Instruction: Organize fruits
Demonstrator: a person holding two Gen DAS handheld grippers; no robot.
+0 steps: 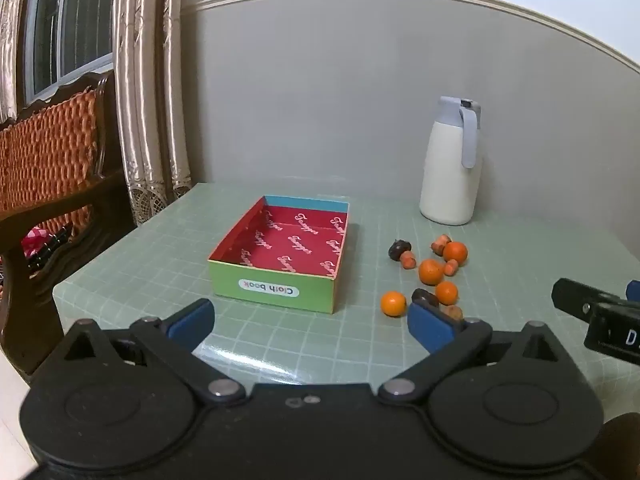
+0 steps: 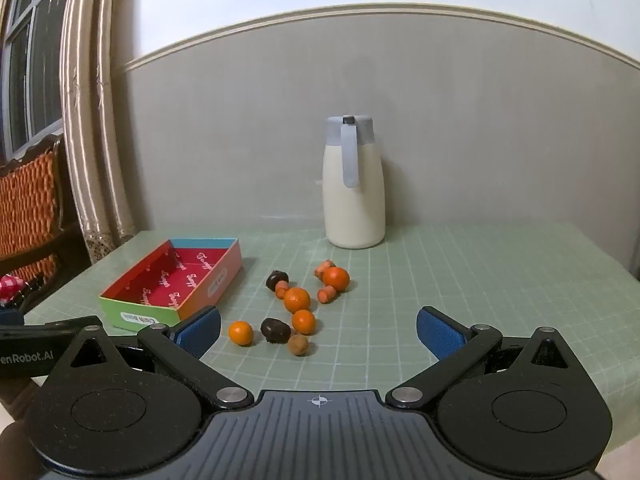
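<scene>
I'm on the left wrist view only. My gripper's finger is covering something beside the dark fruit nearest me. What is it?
Observer: The right wrist view shows it whole. It is a small tan round fruit, right beside that dark fruit.
Operator: I see just an edge of the right gripper. Is it holding anything?
Observer: No. The right gripper is wide open and its pads touch nothing.
</scene>
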